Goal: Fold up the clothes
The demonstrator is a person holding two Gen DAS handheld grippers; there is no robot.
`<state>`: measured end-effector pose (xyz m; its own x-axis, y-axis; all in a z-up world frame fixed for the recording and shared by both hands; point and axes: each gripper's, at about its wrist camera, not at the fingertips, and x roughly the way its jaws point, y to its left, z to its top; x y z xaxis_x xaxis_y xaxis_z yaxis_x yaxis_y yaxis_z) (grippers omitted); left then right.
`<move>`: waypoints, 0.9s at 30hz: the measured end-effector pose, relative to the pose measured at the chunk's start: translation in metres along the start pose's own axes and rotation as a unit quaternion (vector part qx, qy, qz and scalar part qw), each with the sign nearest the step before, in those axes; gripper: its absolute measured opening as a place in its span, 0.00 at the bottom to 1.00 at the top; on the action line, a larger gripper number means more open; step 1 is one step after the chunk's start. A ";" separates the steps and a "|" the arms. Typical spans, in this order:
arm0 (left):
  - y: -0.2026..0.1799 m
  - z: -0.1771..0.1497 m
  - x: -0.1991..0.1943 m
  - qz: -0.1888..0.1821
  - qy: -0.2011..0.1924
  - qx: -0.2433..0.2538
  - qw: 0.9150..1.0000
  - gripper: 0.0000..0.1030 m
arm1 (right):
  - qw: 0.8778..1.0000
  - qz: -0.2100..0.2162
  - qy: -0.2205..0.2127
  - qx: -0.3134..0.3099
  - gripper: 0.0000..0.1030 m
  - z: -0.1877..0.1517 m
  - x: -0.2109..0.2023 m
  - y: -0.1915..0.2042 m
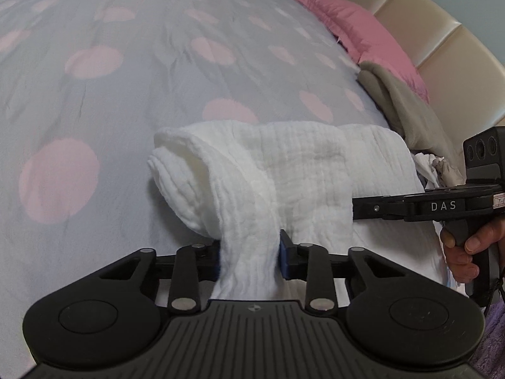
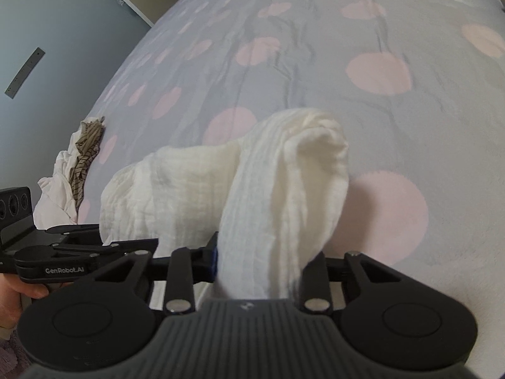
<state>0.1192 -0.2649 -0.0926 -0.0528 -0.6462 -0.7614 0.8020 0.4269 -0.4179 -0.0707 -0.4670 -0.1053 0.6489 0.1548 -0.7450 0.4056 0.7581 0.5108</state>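
Note:
A white crinkled cloth (image 1: 284, 170) lies bunched on the bedspread, with a fold raised at each end. In the left wrist view my left gripper (image 1: 249, 259) is shut on a band of this cloth, its blue pads pressing both sides. The right gripper (image 1: 378, 208) comes in from the right, its tips hidden in the cloth. In the right wrist view my right gripper (image 2: 262, 262) is shut on the white cloth (image 2: 284, 189), which rises thick between its fingers. The left gripper (image 2: 104, 246) shows at the left edge, gripping the cloth's other end.
The grey bedspread (image 1: 126, 94) with pink dots spreads far ahead. Pink pillows (image 1: 363, 28) and a beige blanket (image 1: 407, 107) lie by the cream headboard (image 1: 442, 41). A heap of white and striped garments (image 2: 75, 170) sits at the bed's edge. A hand (image 1: 464, 252) holds the right gripper's handle.

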 end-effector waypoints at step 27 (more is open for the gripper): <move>-0.162 -0.002 -0.082 -0.109 -0.113 0.125 0.980 0.22 | 0.990 0.011 -0.141 -0.024 0.29 -0.043 -0.218 0.003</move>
<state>-0.0076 -0.2793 0.0362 -0.1291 -0.8406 -0.5261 0.9083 0.1126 -0.4029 -0.2382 -0.4717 0.0399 0.8132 -0.0065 -0.5820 0.3638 0.7862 0.4995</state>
